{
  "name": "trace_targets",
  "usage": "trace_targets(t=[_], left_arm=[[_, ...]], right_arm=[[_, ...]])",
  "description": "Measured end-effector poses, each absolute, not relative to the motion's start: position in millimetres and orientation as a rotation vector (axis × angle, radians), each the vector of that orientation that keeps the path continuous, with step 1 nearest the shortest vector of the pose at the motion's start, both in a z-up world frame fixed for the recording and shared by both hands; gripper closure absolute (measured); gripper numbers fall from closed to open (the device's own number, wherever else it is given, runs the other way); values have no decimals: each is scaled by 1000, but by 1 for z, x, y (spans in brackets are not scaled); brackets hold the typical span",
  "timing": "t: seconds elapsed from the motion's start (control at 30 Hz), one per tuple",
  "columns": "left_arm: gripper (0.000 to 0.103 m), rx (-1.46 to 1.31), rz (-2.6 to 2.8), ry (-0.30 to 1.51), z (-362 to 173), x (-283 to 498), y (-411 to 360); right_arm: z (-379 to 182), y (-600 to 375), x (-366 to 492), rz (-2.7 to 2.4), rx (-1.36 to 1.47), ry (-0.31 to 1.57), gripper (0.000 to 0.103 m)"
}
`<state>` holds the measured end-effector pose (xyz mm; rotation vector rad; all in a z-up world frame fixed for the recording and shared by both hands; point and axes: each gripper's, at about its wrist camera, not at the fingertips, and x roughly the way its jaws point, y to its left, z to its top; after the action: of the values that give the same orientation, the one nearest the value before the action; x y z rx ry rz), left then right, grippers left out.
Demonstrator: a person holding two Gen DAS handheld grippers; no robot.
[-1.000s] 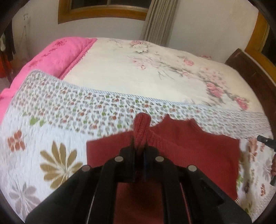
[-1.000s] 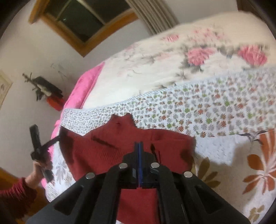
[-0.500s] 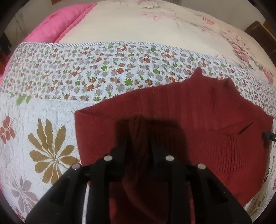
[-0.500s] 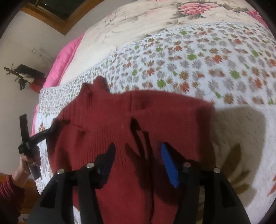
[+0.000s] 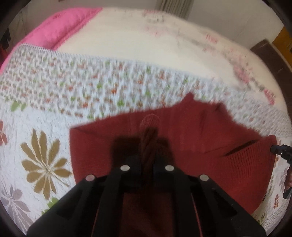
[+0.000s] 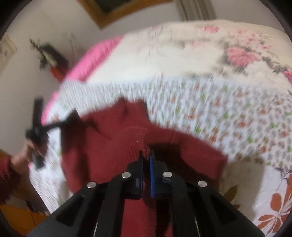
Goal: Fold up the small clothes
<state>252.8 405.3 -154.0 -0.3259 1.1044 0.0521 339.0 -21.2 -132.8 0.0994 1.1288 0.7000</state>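
A dark red knit sweater [image 5: 200,138] lies spread on a floral quilt [image 5: 45,145]. My left gripper [image 5: 148,151] is shut on a bunched fold of it, and a ribbed tuft sticks up past the fingertips. In the right wrist view the sweater [image 6: 113,145] fills the middle. My right gripper [image 6: 146,156] is shut on a raised edge of the knit, with red fabric pinched between the black and blue pads. The left gripper [image 6: 36,131] shows at the sweater's far left corner, held by a hand [image 6: 23,155]. The right gripper's tip [image 5: 281,151] shows at the sweater's right edge. Both views are blurred.
The quilt [image 6: 237,118] covers the near part of a bed. Beyond it lie a cream flowered bedspread [image 5: 146,45] and a pink blanket [image 5: 60,27]. A dark wooden bed frame [image 5: 268,52] stands at the right. A wood-framed window [image 6: 113,14] is on the wall.
My right gripper was open over the sweater half a second ago and is now shut on it. Both cameras have tilted up and back. The left gripper has kept its hold.
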Motion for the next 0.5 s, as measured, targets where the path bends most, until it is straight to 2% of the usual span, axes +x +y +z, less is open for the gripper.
trace_targets(t=[0.17, 0.27, 0.37, 0.4, 0.47, 0.5], left_arm=[[97, -309, 112, 1012, -137, 272, 416], [93, -199, 139, 1099, -164, 291, 405], [85, -176, 134, 1246, -207, 298, 400], [81, -166, 138, 1248, -210, 298, 398], [64, -156, 153, 1210, -202, 292, 398], [36, -174, 154, 1193, -197, 288, 401]], right_arm=[[-118, -41, 368, 611, 178, 1066, 98], [-152, -45, 383, 548, 231, 1150, 98], [-195, -39, 386, 454, 185, 1236, 94], [-205, -38, 384, 436, 162, 1256, 92], [-209, -41, 375, 424, 147, 1243, 89], [-207, -42, 371, 431, 154, 1232, 84]])
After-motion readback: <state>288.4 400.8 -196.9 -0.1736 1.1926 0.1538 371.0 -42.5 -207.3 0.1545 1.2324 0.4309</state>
